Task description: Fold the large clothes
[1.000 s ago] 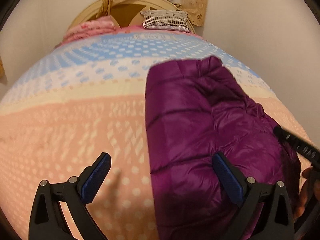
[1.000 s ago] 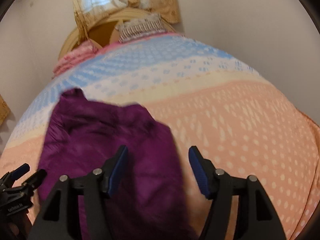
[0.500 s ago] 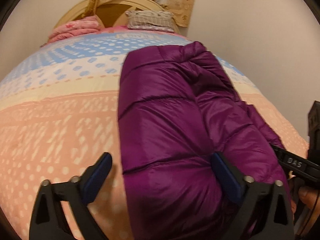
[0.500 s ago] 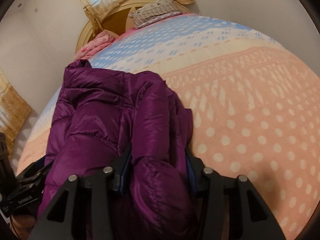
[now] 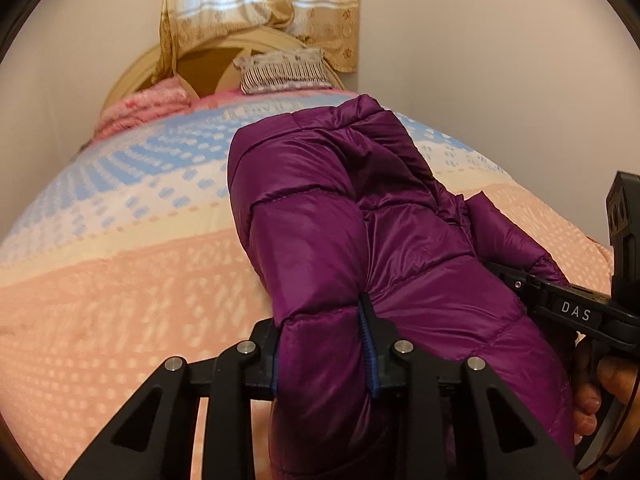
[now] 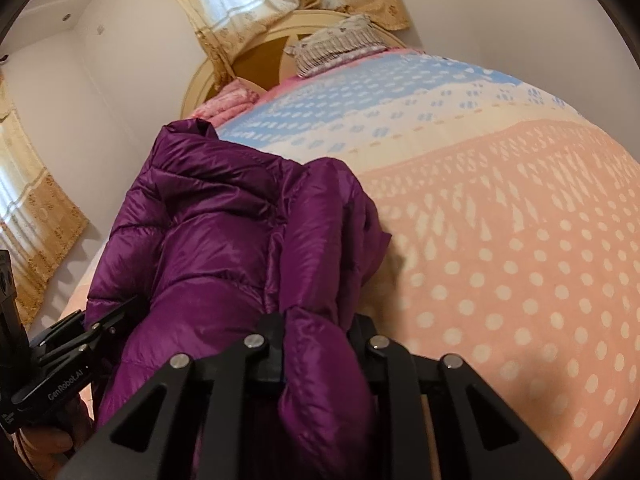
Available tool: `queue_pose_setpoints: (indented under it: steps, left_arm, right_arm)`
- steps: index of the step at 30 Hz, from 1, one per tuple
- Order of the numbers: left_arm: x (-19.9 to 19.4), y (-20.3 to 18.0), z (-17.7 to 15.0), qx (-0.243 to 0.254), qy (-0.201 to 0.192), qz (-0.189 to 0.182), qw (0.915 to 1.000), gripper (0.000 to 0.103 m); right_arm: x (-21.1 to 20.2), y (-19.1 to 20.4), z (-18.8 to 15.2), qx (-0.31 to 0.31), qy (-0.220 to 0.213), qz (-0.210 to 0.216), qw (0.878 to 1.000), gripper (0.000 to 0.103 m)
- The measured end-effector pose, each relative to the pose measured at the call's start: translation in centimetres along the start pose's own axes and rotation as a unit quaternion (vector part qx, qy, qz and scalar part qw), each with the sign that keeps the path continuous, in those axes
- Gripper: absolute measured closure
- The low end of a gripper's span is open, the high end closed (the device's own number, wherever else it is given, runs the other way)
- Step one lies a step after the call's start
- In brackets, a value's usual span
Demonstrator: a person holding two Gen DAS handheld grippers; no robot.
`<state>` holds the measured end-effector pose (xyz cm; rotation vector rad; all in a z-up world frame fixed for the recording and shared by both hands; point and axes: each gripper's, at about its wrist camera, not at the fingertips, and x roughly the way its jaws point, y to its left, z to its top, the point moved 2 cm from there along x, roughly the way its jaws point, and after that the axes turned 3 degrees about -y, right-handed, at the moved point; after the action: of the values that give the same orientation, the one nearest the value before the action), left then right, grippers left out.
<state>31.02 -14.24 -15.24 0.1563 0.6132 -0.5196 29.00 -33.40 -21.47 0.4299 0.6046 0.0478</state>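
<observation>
A purple quilted down jacket [image 5: 340,216] lies lengthwise on the bed, its far end toward the headboard. It also fills the left half of the right wrist view [image 6: 224,240]. My left gripper [image 5: 324,356] is shut on the jacket's near edge, with puffy fabric bulging between the fingers. My right gripper [image 6: 316,348] is shut on the near edge further right. The right gripper's body shows at the right of the left wrist view [image 5: 572,308]; the left one shows at the lower left of the right wrist view [image 6: 60,364].
The bed carries a dotted spread [image 5: 120,280] in peach, cream and blue bands. A patterned pillow [image 5: 284,70] and a pink folded blanket [image 5: 144,108] lie by the round headboard [image 5: 208,64]. Curtains [image 6: 44,216] hang at left; a wall runs close on the right.
Both grippers were open above the jacket a second ago. The right one closed on the near edge first, then the left. Both moved in low to the jacket.
</observation>
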Motion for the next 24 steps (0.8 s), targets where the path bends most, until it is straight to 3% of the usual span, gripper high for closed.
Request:
queue_pose_setpoints:
  steps: [12, 24]
  left_arm:
    - [-5.2, 6.7, 1.2, -0.018, -0.033, 0.050, 0.9981, 0.073]
    - [-7.8, 12.4, 0.4, -0.049, -0.043, 0.091, 0.9937, 0.074]
  right_arm:
    - [1.2, 8.4, 1.5, -0.042, -0.008, 0.061, 0.997, 0.083]
    - [4.0, 14.2, 1.9, -0.084, 0.008, 0.095, 0.992, 0.084]
